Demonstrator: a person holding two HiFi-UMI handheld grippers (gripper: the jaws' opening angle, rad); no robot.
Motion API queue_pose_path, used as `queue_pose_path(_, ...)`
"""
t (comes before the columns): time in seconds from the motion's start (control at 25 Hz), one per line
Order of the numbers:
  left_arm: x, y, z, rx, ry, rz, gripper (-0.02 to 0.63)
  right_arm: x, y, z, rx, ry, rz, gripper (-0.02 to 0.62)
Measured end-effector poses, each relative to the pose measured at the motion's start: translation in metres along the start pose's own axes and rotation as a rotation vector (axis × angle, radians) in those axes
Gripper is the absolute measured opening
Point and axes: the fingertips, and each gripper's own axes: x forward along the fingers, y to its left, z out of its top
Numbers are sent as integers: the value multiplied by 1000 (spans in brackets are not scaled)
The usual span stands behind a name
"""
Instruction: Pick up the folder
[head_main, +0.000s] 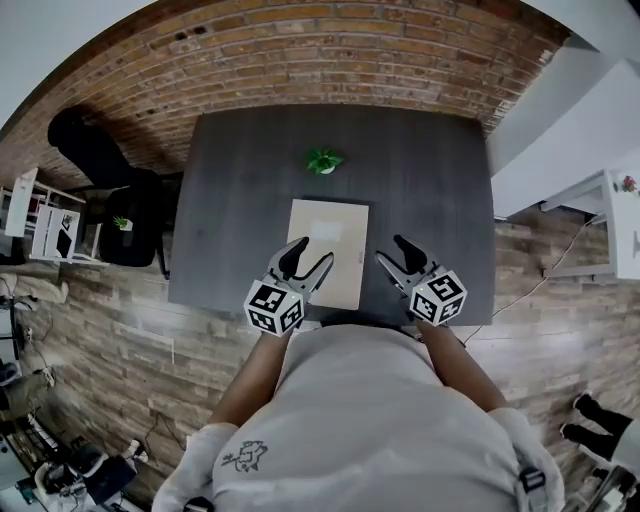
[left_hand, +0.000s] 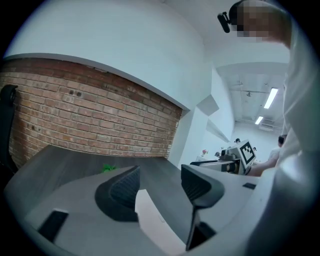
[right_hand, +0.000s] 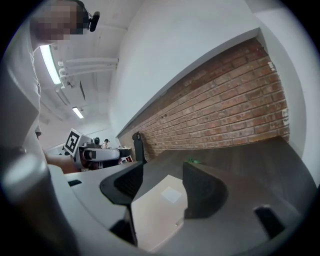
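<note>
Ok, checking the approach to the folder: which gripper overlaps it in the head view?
The left gripper: its open jaws overlap the folder at its left edge. The right gripper, also open, shows beside the right edge, with bare table between.

You see a beige folder (head_main: 328, 250) on the dark grey counter (head_main: 240, 200), a green plant (head_main: 324, 160), and a red brick wall (head_main: 300, 60).
</note>
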Motion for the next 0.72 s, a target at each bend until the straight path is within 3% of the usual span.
queue_pose_path(0.32, 0, 48, -25, -14, 93, -59, 262, 33, -3, -41, 78, 80, -86, 264)
queue_pose_path(0.72, 10, 100, -87, -43, 259, -100, 270, 60, -17, -102, 183, 194, -179, 277)
